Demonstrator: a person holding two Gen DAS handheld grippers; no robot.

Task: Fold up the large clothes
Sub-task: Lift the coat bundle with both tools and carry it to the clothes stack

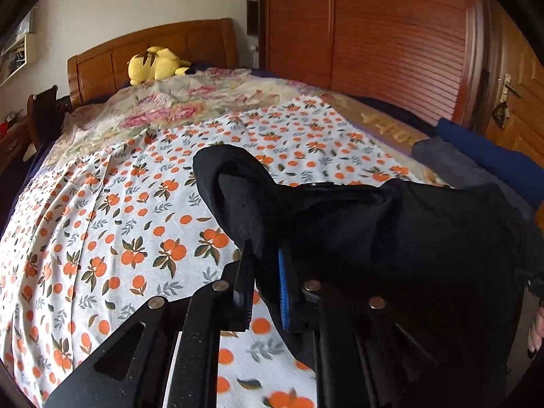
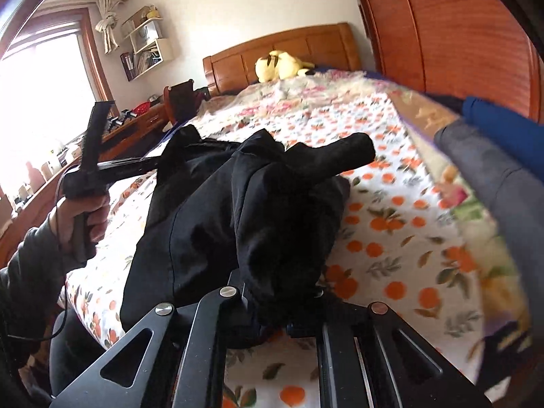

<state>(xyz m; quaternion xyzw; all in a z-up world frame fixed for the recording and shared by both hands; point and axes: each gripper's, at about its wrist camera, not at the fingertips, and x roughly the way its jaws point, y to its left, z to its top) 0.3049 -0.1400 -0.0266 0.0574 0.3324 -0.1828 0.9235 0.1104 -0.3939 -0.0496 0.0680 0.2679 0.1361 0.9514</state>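
A large black garment (image 2: 217, 217) hangs between my two grippers above a bed covered by an orange-print sheet (image 1: 136, 224). In the left wrist view my left gripper (image 1: 267, 272) is shut on a thick fold of the black garment (image 1: 391, 238), which drapes over its right finger with the blue pad (image 1: 283, 292). In the right wrist view my right gripper (image 2: 275, 302) is shut on a bunched edge of the garment; the fingertips are hidden by cloth. The left gripper (image 2: 88, 170) shows there too, held in a hand at the left.
A yellow plush toy (image 1: 154, 64) lies by the wooden headboard (image 1: 153, 51). Folded grey (image 2: 493, 183) and blue (image 2: 503, 129) clothes sit on the bed's right side. A wooden wardrobe (image 1: 374, 34) stands to the right; a desk (image 2: 129, 125) stands to the left.
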